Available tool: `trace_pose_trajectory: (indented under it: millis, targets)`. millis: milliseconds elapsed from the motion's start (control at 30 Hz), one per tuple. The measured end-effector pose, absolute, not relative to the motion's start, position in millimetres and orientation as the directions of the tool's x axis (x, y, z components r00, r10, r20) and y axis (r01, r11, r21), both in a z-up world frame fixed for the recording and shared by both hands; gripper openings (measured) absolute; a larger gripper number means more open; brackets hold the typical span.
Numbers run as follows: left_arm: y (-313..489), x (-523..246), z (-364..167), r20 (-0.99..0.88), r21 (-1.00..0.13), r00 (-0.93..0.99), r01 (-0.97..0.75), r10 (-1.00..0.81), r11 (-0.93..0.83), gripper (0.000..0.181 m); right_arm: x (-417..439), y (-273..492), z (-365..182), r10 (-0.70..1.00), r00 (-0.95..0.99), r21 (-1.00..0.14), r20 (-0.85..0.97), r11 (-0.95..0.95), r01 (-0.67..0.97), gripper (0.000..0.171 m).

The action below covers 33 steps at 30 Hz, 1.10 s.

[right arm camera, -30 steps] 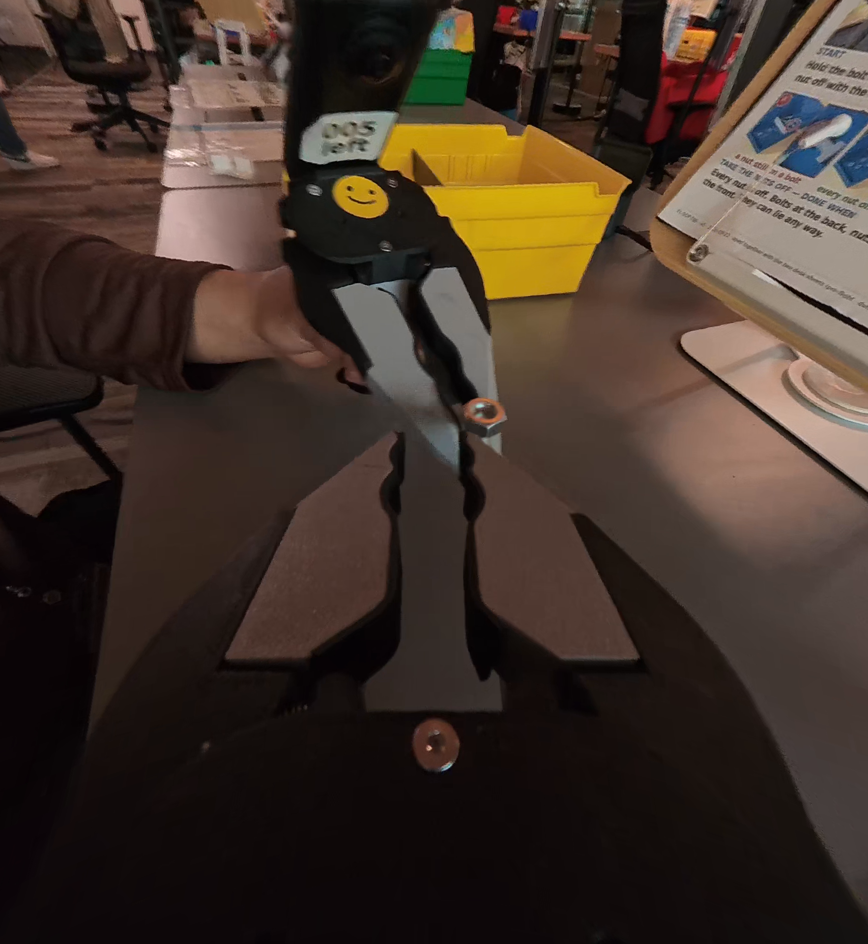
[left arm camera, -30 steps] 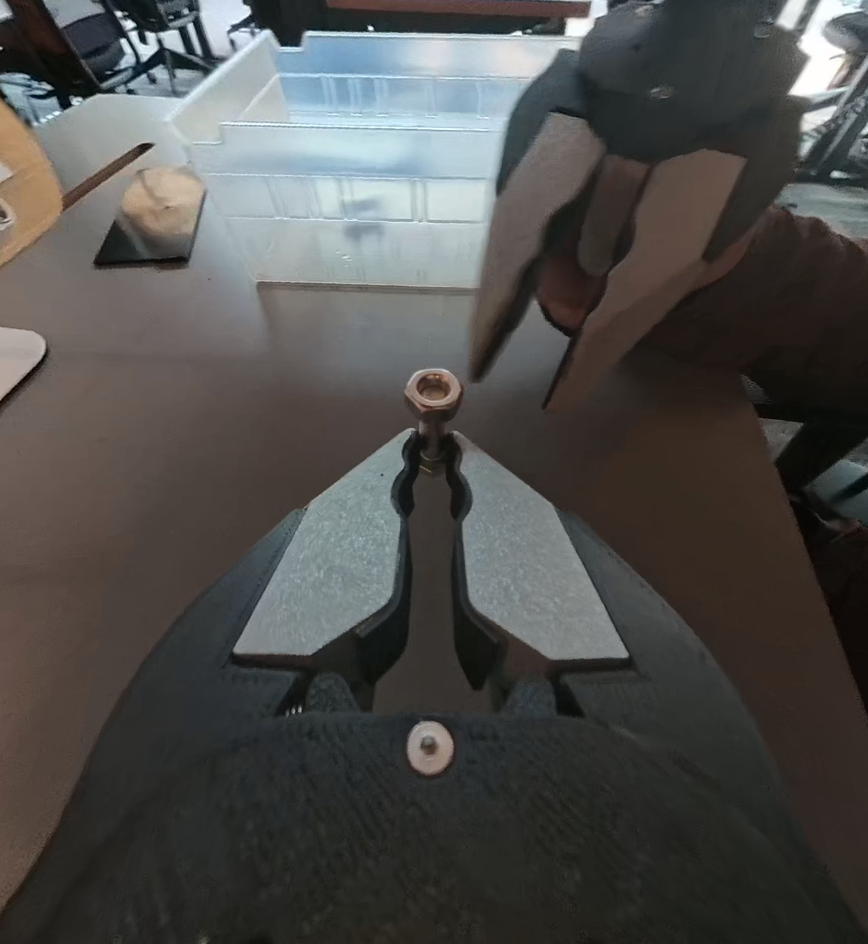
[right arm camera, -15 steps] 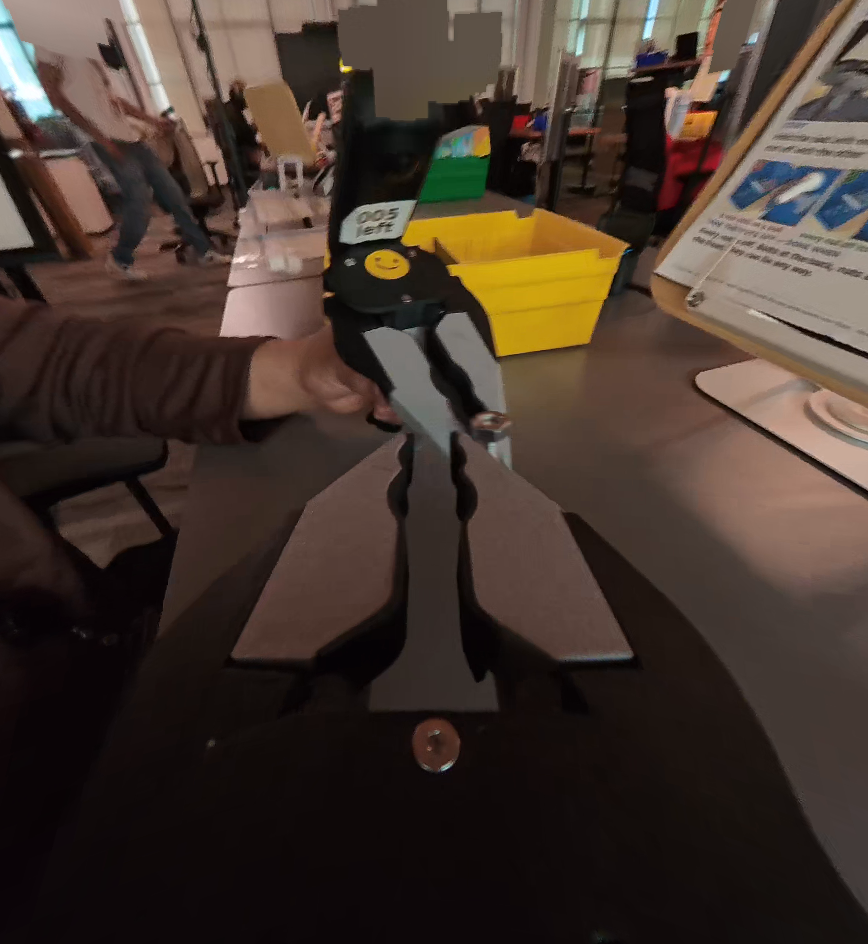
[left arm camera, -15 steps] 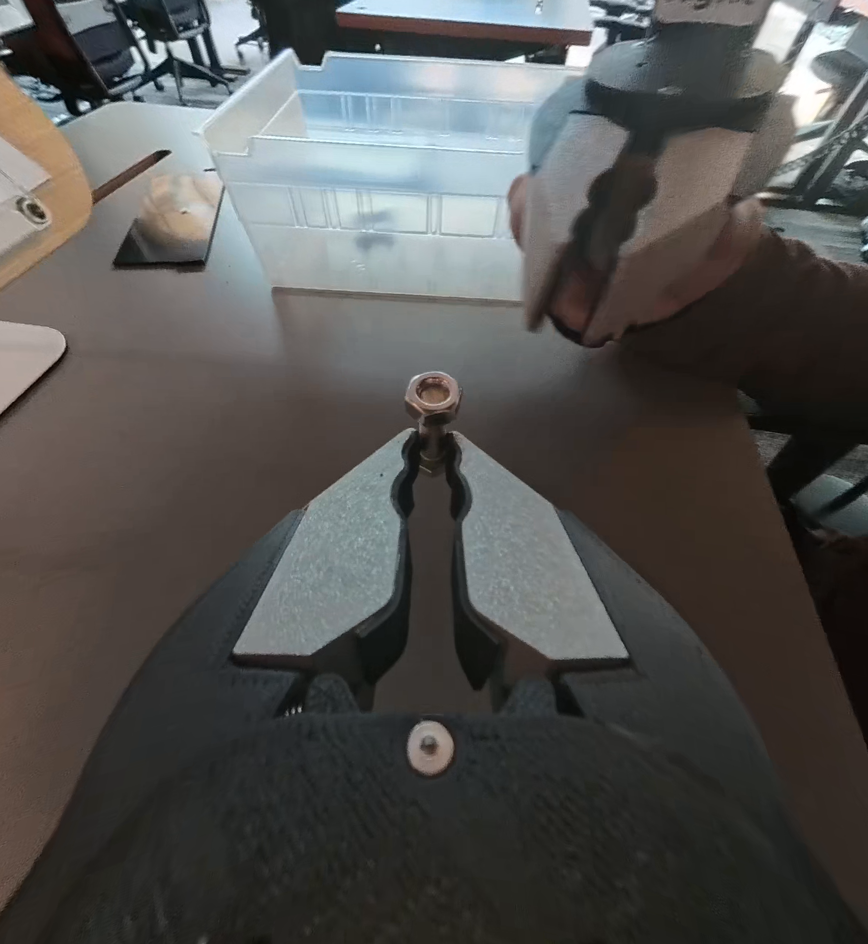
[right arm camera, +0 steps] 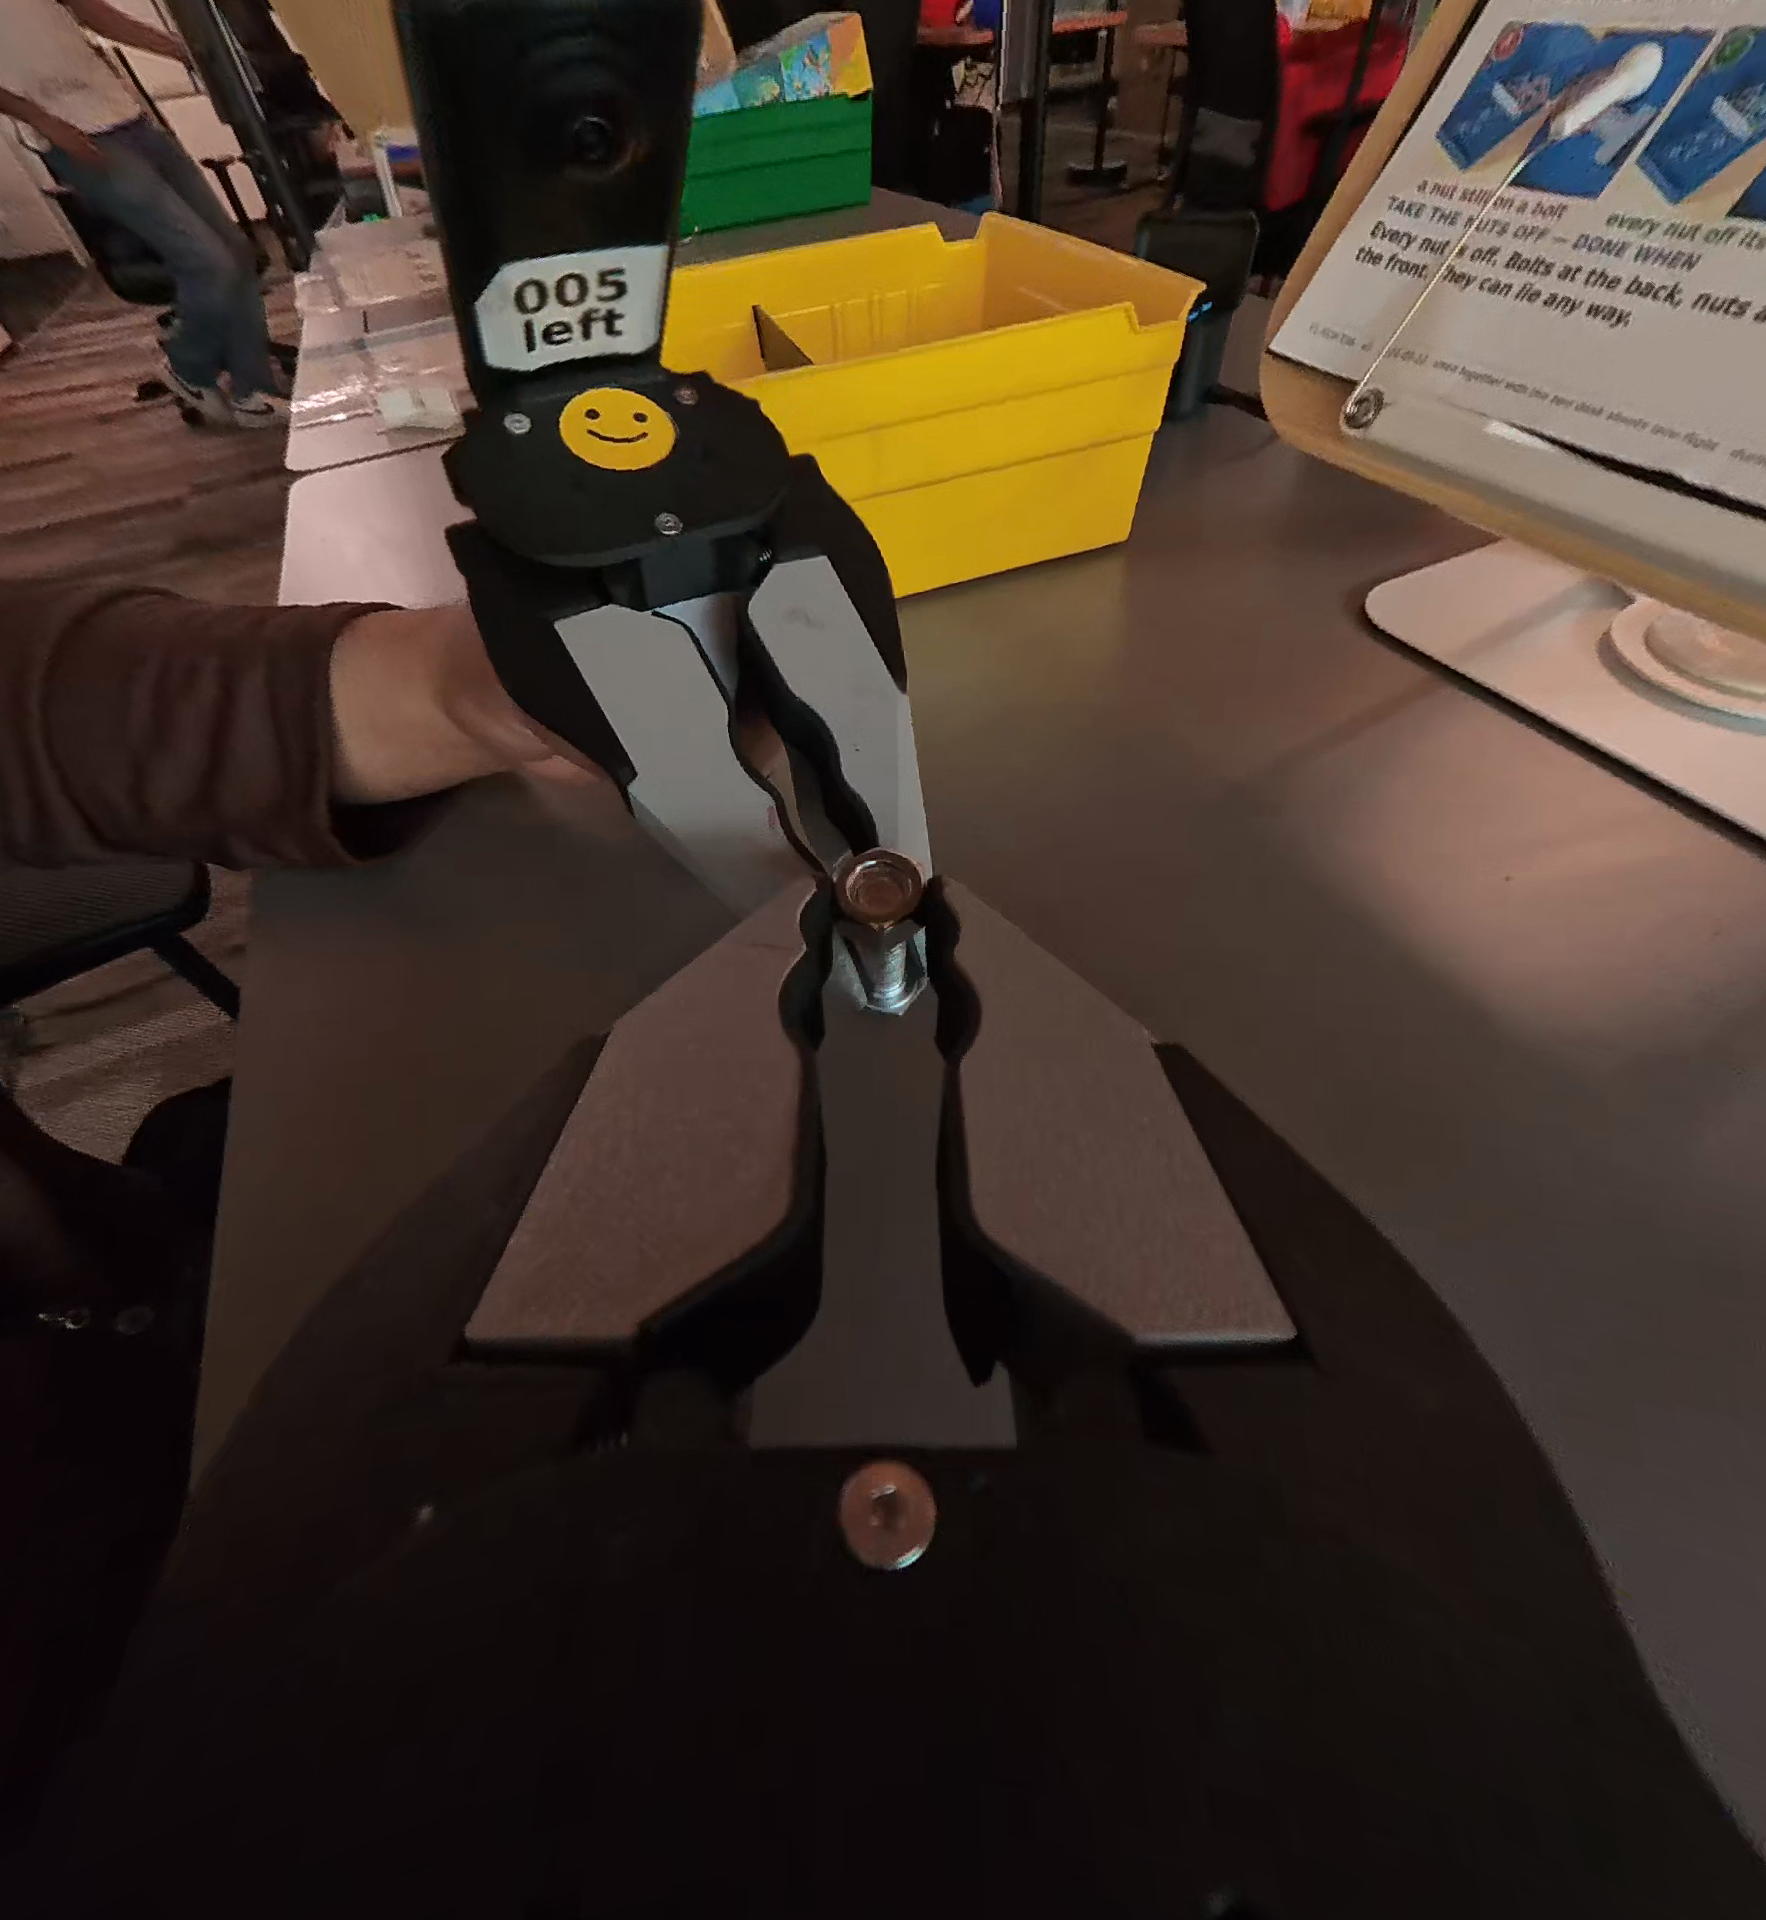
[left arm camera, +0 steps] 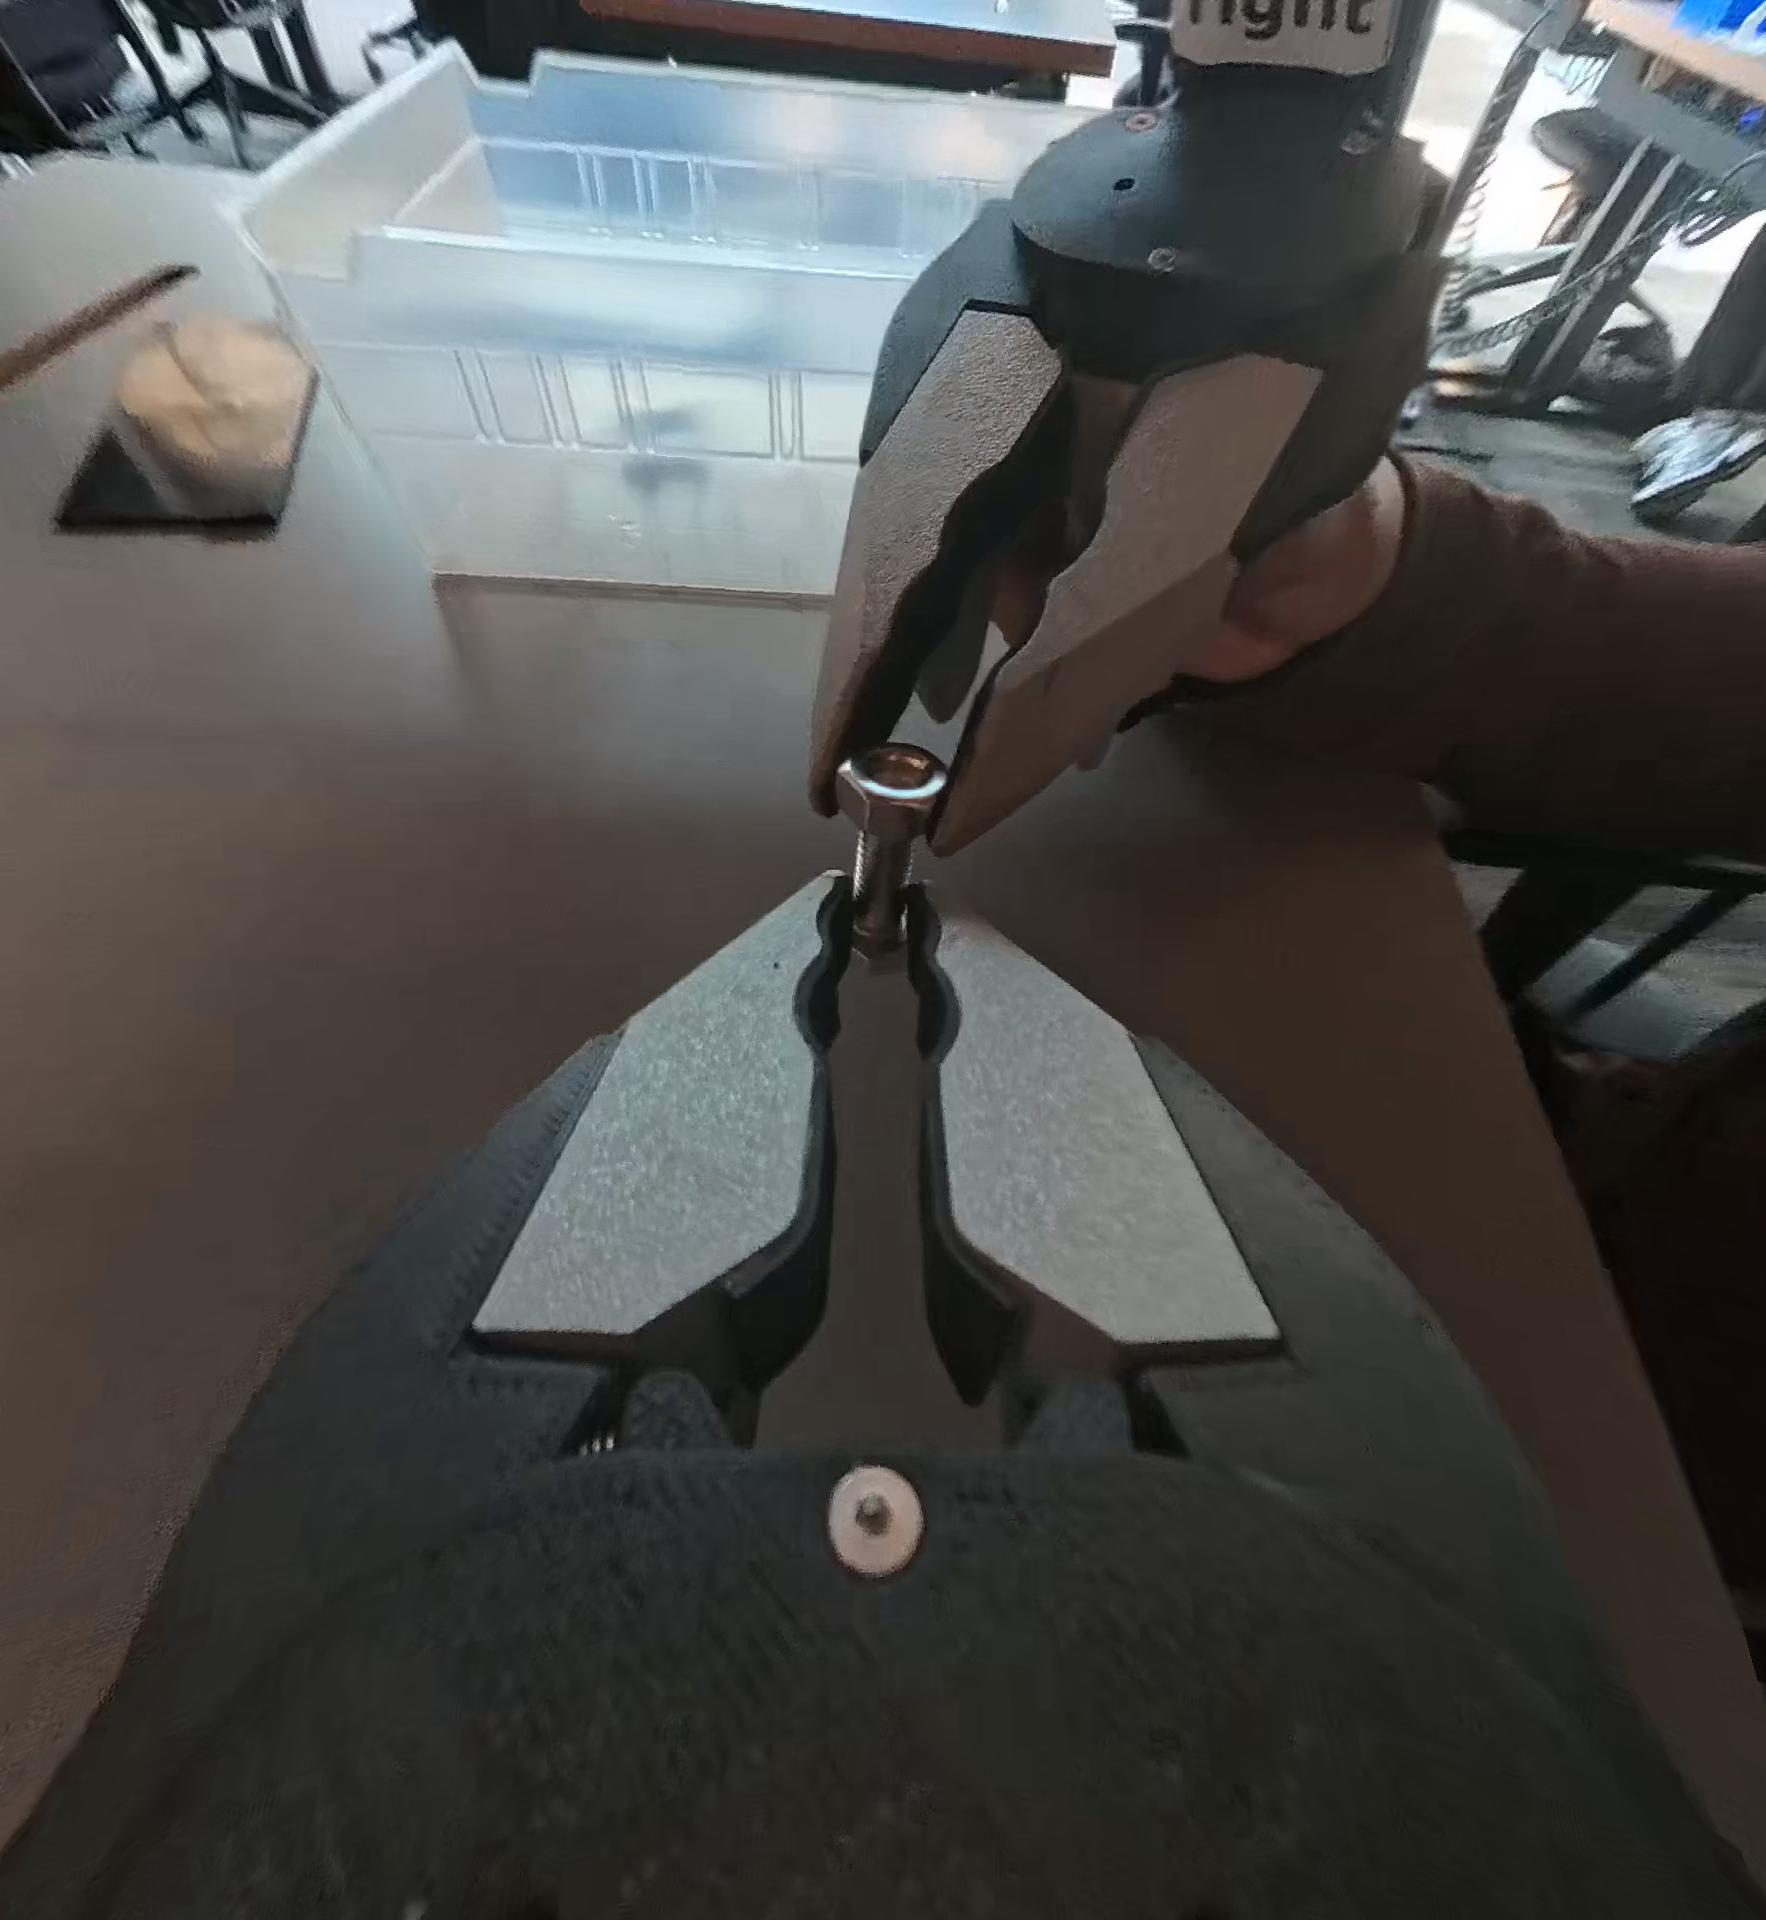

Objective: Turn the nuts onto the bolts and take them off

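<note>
The left gripper [left arm camera: 879,914] is closed on the head end of a bolt [left arm camera: 877,883], holding it above the brown bench [left arm camera: 339,831]. A nut [left arm camera: 887,795] sits on the bolt's far end. The right gripper [left arm camera: 884,821] is nearly closed, its fingertips [right arm camera: 946,914] against the nut's sides. A clear bin [left arm camera: 598,312] stands at the far side; a yellow bin [right arm camera: 962,416] stands beyond the left gripper.
</note>
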<state>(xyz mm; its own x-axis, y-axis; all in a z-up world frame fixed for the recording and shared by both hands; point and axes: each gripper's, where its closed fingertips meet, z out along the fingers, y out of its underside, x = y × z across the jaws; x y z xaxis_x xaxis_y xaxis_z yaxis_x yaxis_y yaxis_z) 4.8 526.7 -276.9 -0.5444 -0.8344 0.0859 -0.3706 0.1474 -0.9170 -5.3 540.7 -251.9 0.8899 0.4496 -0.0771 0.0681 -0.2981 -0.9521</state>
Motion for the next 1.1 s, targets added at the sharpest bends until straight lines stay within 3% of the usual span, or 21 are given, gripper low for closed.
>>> trace_pose_trajectory:
  millis: [400,567,700,933,1033,1067,1100]
  targets:
    - [525,5,-272,0.142,-0.928,-0.562,-0.362,-0.815,0.088,0.009,-5,540,-248,0.447,0.889,-0.959,-0.100,-0.282,0.035,0.013]
    - [532,6,-266,0.081,-0.937,-0.527,-0.330,-0.846,0.116,0.008,-3,540,-245,0.444,0.891,-0.966,-0.097,-0.259,0.024,0.014]
    - [543,5,-261,0.102,-0.943,-0.506,-0.323,-0.856,0.079,0.008,-8,529,-232,0.520,0.843,-0.976,-0.141,-0.213,-0.032,0.009]
    - [528,2,-259,0.055,-0.947,-0.549,-0.292,-0.834,0.129,0.008,-8,536,-227,0.504,0.851,-0.980,-0.149,-0.190,-0.060,0.045]
    - [542,7,-254,0.066,-0.955,-0.483,-0.284,-0.873,0.085,0.008,-12,533,-229,0.504,0.860,-0.984,-0.074,-0.179,0.020,0.033]
    - [551,8,-250,0.079,-0.960,-0.448,-0.275,-0.891,0.054,0.008,-18,526,-229,0.554,0.831,-0.984,-0.055,-0.170,0.049,0.000]
    - [557,7,-245,0.098,-0.966,-0.443,-0.259,-0.891,0.022,0.008,-21,522,-226,0.579,0.812,-0.987,-0.070,-0.159,0.029,0.000]
